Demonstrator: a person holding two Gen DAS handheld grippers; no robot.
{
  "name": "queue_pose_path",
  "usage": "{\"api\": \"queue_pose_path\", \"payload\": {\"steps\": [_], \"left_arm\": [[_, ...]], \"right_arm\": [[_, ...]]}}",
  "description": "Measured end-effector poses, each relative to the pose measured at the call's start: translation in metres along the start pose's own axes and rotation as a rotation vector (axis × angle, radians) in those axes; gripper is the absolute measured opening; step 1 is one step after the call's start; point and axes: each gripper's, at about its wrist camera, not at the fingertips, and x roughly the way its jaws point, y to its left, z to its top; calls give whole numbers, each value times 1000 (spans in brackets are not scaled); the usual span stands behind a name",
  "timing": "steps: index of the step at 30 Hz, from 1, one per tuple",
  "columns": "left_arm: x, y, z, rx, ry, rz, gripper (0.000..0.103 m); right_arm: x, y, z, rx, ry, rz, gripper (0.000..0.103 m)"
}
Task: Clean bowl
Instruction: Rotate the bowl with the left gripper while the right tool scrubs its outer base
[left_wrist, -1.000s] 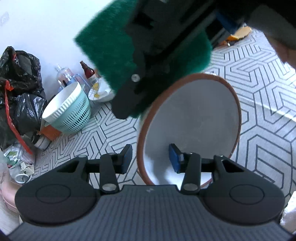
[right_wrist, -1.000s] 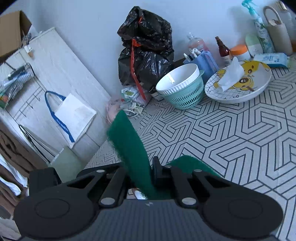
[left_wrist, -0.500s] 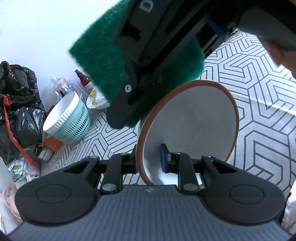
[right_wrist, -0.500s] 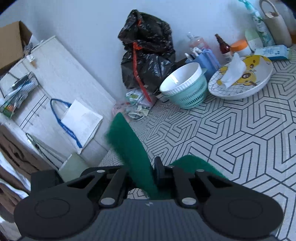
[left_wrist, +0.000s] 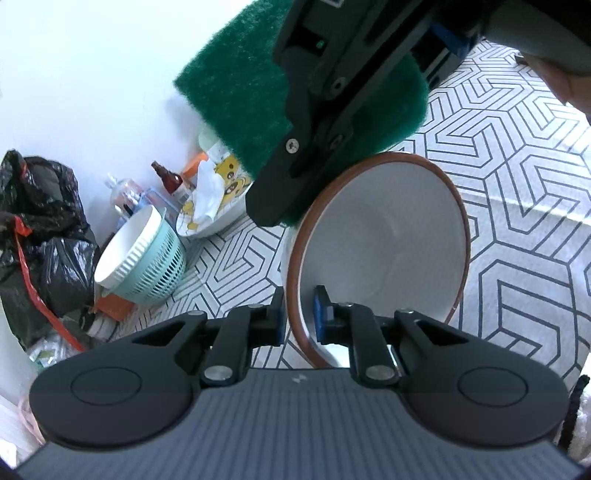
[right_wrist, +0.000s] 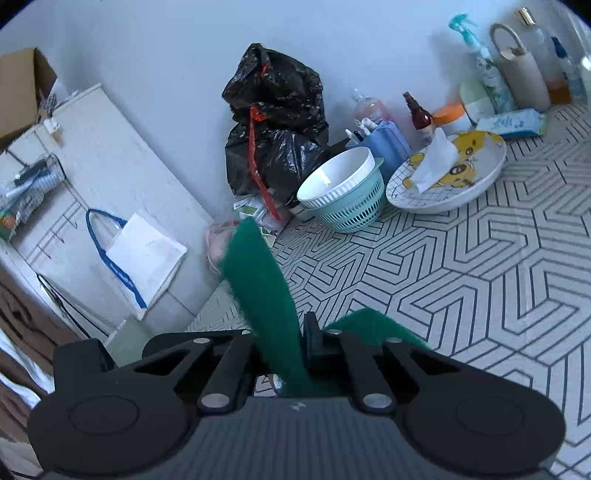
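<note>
**Bowl clamped by its rim, scourer poised above**

The white ceramic bowl with a brown rim (left_wrist: 384, 251) filled the frame's centre, tipped on edge so its inside was exposed, probably for scrubbing. The left gripper (left_wrist: 299, 317) had nearly closed, pinching the rim at lower centre. The right gripper (right_wrist: 280, 354), fully closed, clamped the green scouring pad (right_wrist: 258, 280), which hung at upper centre just over the rim.

Two matte-black handheld grippers, seen from their own wrist cameras.
The left gripper (left_wrist: 298, 320) has a ribbed grey body, round black caps, silver pivot screws and blue pads on its fingers (left_wrist: 320, 314); the right gripper (right_wrist: 280, 341) shares the build, a small white mark on its ribbed top.
</note>
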Motion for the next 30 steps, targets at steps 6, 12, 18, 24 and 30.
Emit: {"api": "queue_pose_path", "payload": {"steps": [6,12,18,24,30], "left_arm": [[3,9,6,77,42,-85,15],[3,13,14,173,90,-150,15],[-1,12,11,196,83,-152,15],[-7,7,7,207,65,-118,15],[-9,3,3,207,57,-87,16]], "right_arm": [[6,-4,0,30,18,55,7],[10,1,0,6,44,57,7],[10,-1,-1,19,56,78,7],[8,6,2,-6,80,47,8],[18,19,5,-40,129,44,10]]}}
